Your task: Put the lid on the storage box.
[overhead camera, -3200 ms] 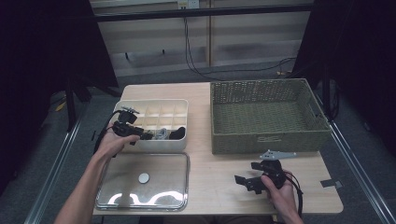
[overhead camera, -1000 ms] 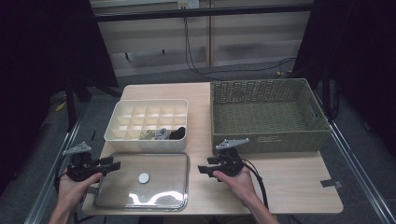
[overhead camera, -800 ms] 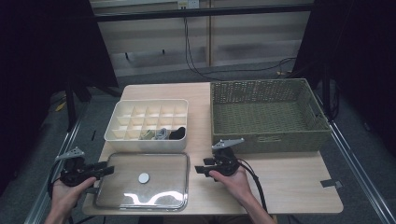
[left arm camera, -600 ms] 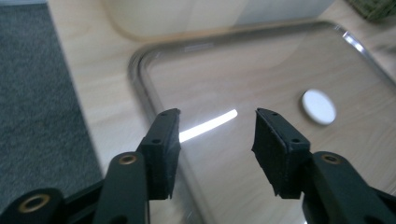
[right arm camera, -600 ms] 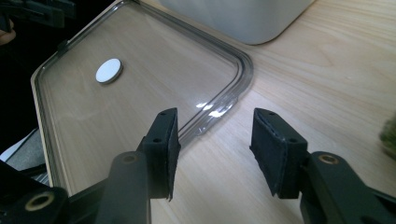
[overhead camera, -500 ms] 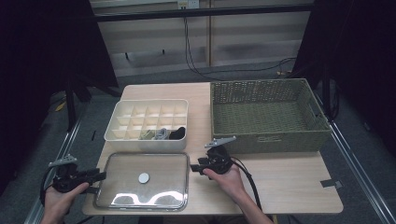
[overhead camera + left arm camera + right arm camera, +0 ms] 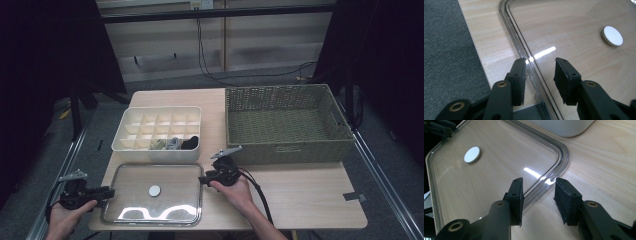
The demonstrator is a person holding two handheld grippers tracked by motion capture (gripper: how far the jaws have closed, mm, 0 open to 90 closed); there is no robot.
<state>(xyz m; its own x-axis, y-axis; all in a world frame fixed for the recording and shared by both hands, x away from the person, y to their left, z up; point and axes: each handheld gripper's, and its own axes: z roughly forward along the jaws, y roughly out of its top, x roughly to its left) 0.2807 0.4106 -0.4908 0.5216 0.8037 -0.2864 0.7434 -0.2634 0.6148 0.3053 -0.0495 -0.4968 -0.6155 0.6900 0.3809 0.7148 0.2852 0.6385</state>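
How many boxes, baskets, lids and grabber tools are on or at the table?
White divided box: 1
Green woven basket: 1
Clear lid: 1
Grabber tools: 2, left gripper and right gripper
Total: 5

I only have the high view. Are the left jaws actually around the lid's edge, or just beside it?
Observer: Around it. In the left gripper view, the left gripper has the clear lid's raised rim between its jaws. They have just been closing, but the pads are not pressing yet.
Operator: And the right side?
Observer: The right gripper straddles the rim by a rounded corner, where a small clear tab juts out. Its jaws have just been closing too, with gaps left on both sides.
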